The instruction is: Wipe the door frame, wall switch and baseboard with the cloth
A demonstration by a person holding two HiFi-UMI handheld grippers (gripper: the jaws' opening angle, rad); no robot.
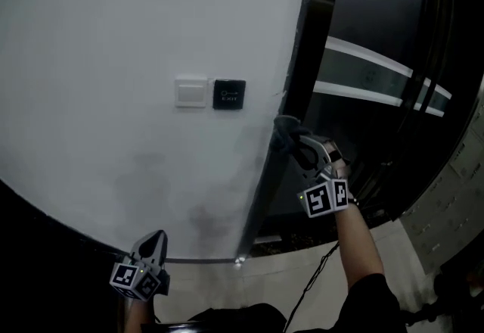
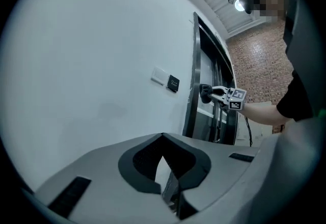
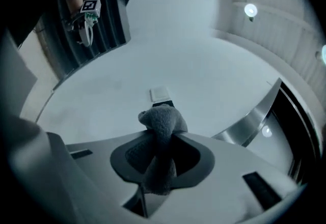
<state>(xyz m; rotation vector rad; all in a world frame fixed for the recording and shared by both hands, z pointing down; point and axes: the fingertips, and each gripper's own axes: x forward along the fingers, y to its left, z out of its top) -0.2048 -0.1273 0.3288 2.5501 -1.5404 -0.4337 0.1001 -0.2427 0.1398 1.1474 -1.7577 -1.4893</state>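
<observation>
Flat white across the wall (image 1: 113,36), with faint grey smudges low down. White on the wall switch (image 1: 190,92); black with faint pale print on the square plate (image 1: 229,94) beside it. Black along the door frame (image 1: 296,74). Dark grey, fuzzy nap, on the cloth (image 1: 283,127). Light grey shells on right gripper (image 1: 296,142) and left gripper (image 1: 155,237), darker grey on the fingers (image 2: 137,167); black-and-white square marker patterns on both cubes. Dark glass in the door (image 1: 378,6), crossed by two slanting white stripes. Pale beige on the floor (image 1: 287,278). Black on the sleeve (image 1: 374,301). Red-brown brick pattern on the far wall (image 2: 254,62).
</observation>
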